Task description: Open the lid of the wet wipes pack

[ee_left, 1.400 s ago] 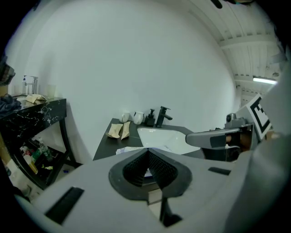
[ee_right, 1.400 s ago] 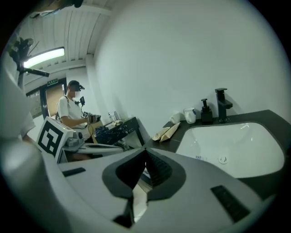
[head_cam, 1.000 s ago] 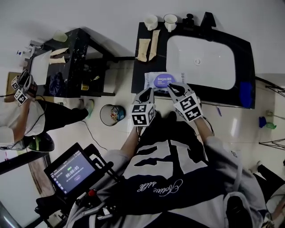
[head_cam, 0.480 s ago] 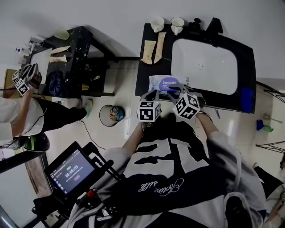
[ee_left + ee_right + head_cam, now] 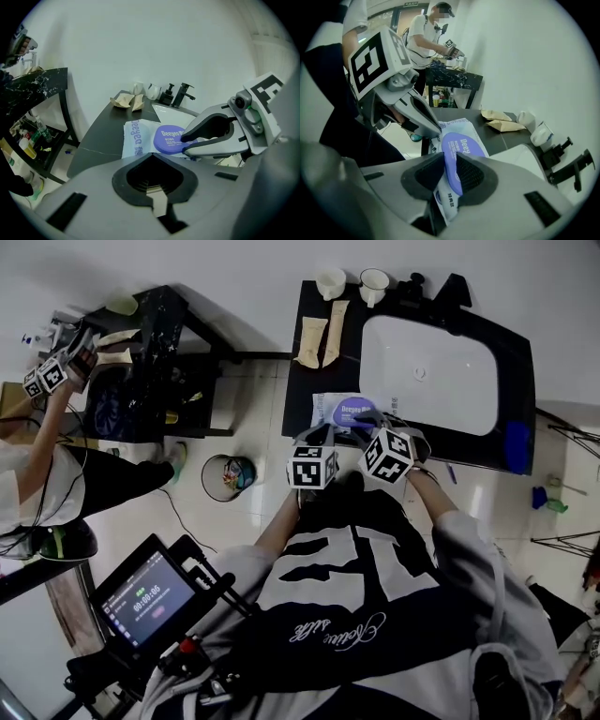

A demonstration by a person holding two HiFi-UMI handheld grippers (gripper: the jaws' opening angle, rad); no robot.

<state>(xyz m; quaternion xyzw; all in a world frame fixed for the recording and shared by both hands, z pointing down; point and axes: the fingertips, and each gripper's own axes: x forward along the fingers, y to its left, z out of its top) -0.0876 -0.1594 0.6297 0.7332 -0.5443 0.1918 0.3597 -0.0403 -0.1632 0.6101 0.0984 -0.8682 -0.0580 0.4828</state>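
Note:
The wet wipes pack (image 5: 326, 411) lies on the black counter (image 5: 300, 362) left of the sink, its round purple lid (image 5: 354, 412) facing up. My right gripper (image 5: 368, 425) is shut on the near edge of the lid (image 5: 457, 145), which runs edge-on between its jaws (image 5: 449, 161). In the left gripper view the lid (image 5: 168, 138) still looks nearly flat on the pack (image 5: 136, 138), with the right gripper (image 5: 185, 143) clamped at its rim. My left gripper (image 5: 319, 434) is shut and holds nothing, its tip (image 5: 433, 130) resting at the pack's near left edge. Its jaws (image 5: 153, 157) hide the pack's near end.
A white sink (image 5: 431, 371) fills the counter's right part, with a black faucet (image 5: 412, 283) behind it. Two white cups (image 5: 330, 284) and folded brown paper towels (image 5: 317, 334) sit at the back left. A waste bin (image 5: 228, 477) stands on the floor. Another person (image 5: 37, 456) works at a black table (image 5: 150, 362).
Both grippers moved forward from just short of the pack onto it. The right gripper closed on the lid's edge. The person at the left raised their gripper.

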